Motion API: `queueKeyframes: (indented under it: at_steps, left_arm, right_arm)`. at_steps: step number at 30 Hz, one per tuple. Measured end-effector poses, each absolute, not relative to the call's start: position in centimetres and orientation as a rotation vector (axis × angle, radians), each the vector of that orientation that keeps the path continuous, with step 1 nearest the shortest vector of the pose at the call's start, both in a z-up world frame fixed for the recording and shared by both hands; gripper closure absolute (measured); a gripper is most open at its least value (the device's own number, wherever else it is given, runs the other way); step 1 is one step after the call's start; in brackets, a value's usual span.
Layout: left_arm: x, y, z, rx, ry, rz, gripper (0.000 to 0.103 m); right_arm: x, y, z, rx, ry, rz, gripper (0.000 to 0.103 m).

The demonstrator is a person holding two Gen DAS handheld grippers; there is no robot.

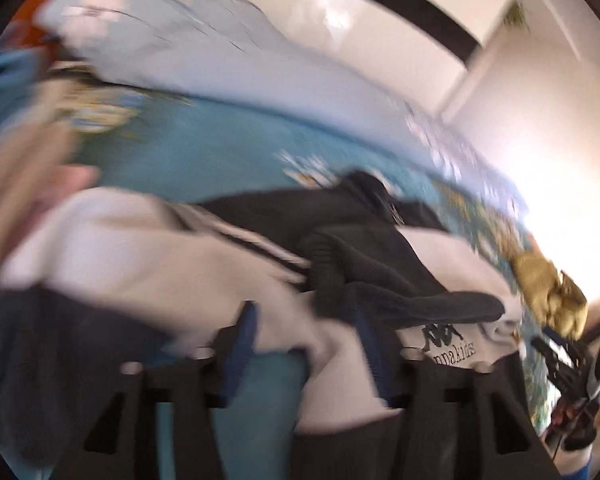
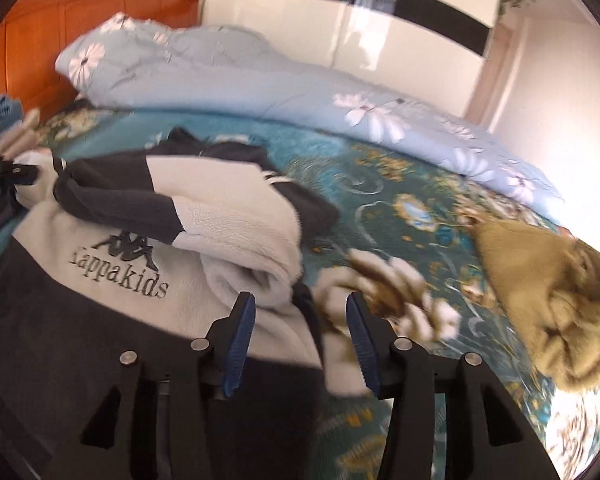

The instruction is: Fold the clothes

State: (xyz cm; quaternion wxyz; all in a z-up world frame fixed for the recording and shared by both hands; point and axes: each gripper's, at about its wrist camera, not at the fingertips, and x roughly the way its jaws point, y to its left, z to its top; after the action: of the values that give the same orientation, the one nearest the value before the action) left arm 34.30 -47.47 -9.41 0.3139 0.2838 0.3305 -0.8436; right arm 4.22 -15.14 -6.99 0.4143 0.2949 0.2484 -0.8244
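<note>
A cream and black "Kappa Kids" fleece sweater [image 2: 228, 232] lies crumpled on the teal floral bedspread [image 2: 400, 208]. In the left wrist view the sweater [image 1: 204, 264] fills the foreground, blurred by motion. My left gripper [image 1: 306, 344] is open, its blue-padded fingers straddling the cream fabric. My right gripper [image 2: 300, 340] is open over the sweater's right edge, nothing gripped. The right gripper also shows at the far right of the left wrist view [image 1: 572, 364], and the left gripper at the left edge of the right wrist view [image 2: 8, 172].
A light blue floral duvet [image 2: 236, 80] is bunched along the far side of the bed. An olive-tan garment [image 2: 548, 300] lies to the right. An orange headboard [image 2: 60, 32] stands at the back left, a white wardrobe [image 2: 340, 12] behind.
</note>
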Motion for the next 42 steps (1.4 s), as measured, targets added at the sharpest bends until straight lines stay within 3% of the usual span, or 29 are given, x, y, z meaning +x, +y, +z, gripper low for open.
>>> queueKeyframes:
  at_steps: [4,7,12,13,17,21,24,30,34,38,42]
  left_arm:
    - [45.3,-45.5,-9.7,0.494,0.819,-1.911,0.038]
    - [51.2,-46.1,-11.7,0.392,0.884,-1.697,0.038]
    - [54.0,-49.3,-15.7,0.4,1.058,-1.674,0.043]
    - [54.1,-49.7,-16.1,0.39,1.082,-1.689,0.046]
    - [54.0,-50.5,-17.3,0.364,1.135,-1.766,0.078]
    - [54.2,-49.8,-15.5,0.342,1.161,-1.848,0.085]
    - [54.0,-49.2,-9.6,0.257,1.105,-1.961,0.086]
    - [47.2,-49.7,5.1,0.297,0.807,-2.138,0.089]
    - [38.8,-50.2,11.6,0.395,0.677,-2.206,0.09]
    - [27.4,-49.7,12.6,0.519,0.646,-2.308,0.09]
    - [17.4,-45.7,9.8,0.652,0.581,-2.389,0.09]
  right_arm:
    - [5.6,-12.8,-6.7,0.792,0.588,-2.115,0.05]
    - [6.1,-12.2,-7.5,0.838,0.57,-2.123,0.05]
    - [7.4,-11.9,-7.6,0.901,0.488,-2.107,0.05]
    - [7.6,-11.9,-7.6,0.913,0.469,-2.101,0.05]
    - [8.6,-12.1,-6.7,0.887,0.476,-2.102,0.05]
    - [8.4,-11.8,-6.5,0.89,0.481,-2.109,0.05]
    - [8.0,-11.5,-6.6,0.882,0.463,-2.1,0.05]
    - [7.2,-11.5,-7.9,0.881,0.433,-2.053,0.05]
    - [6.5,-11.2,-8.8,0.889,0.391,-2.039,0.05]
    - [5.6,-10.5,-9.6,0.903,0.339,-2.033,0.05]
    - [4.6,-9.2,-9.9,0.918,0.298,-2.042,0.05]
